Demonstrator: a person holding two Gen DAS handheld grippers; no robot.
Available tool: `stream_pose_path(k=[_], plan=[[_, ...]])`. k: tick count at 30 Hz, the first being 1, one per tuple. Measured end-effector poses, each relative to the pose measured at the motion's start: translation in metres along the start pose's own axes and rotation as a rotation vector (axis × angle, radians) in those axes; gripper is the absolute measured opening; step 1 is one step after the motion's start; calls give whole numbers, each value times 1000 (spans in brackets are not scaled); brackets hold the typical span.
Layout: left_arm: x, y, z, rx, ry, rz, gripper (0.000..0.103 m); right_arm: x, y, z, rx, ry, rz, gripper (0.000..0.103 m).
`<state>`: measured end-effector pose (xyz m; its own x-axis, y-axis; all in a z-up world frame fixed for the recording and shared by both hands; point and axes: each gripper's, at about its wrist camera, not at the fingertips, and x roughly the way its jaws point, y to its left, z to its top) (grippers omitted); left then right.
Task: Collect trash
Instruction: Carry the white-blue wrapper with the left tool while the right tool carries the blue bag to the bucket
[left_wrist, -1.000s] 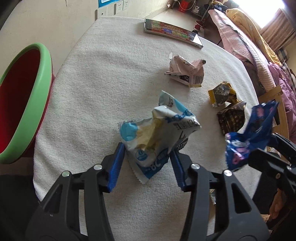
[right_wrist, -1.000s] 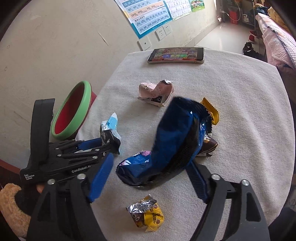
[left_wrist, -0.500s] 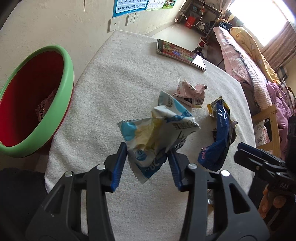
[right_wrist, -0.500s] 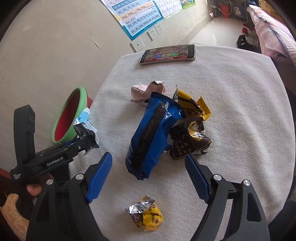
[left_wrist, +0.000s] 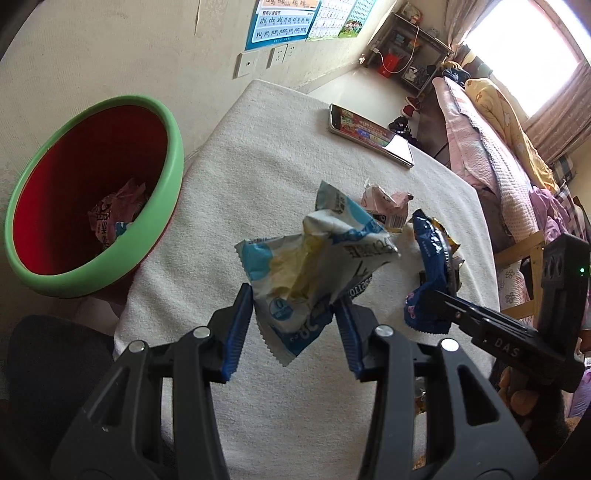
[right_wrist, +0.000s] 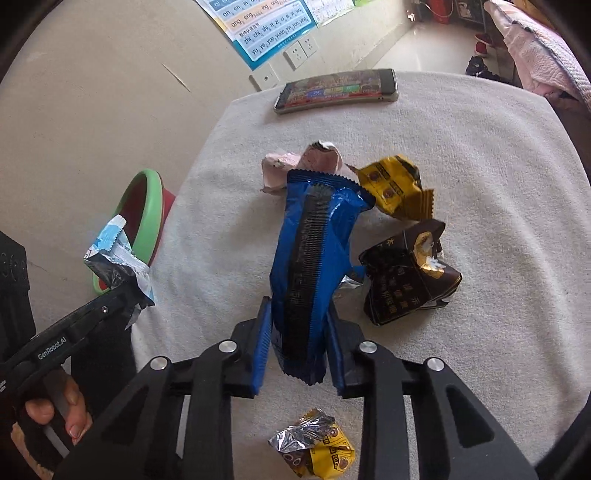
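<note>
While the left gripper (left_wrist: 293, 317) tilts down, pinching a crumpled white-blue wrapper (left_wrist: 314, 266) above the table (left_wrist: 258, 177), the right gripper (right_wrist: 297, 347) is closing onto a blue wrapper (right_wrist: 314, 258)

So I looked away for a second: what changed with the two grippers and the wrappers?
The right gripper is closing on the blue wrapper, which sat loose between wide jaws before. The left gripper carried its white-blue wrapper nearer the bin. Remaining wrappers and phone unmoved.

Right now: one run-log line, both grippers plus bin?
left gripper: holds white-blue wrapper | right gripper: closing on blue wrapper | bin: some trash inside
</note>
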<state>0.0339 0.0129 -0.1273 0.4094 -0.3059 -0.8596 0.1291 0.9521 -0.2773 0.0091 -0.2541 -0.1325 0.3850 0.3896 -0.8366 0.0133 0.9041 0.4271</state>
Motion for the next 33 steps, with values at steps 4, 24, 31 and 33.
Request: stream_pose_path(k=[4, 24, 31, 33], plan=[[-11, 8, 3, -21, -30, 13, 43, -16, 14, 5, -35, -54, 23, 21], [-47, 62, 13, -151, -132, 75, 43, -13, 98, 9, -241, -50, 108, 21], [-51, 74, 11, -172, -141, 88, 43, -4, 125, 9, -306, -29, 133, 21], [-52, 78, 11, -179, -143, 92, 43, -2, 131, 9, -319, -26, 140, 21]])
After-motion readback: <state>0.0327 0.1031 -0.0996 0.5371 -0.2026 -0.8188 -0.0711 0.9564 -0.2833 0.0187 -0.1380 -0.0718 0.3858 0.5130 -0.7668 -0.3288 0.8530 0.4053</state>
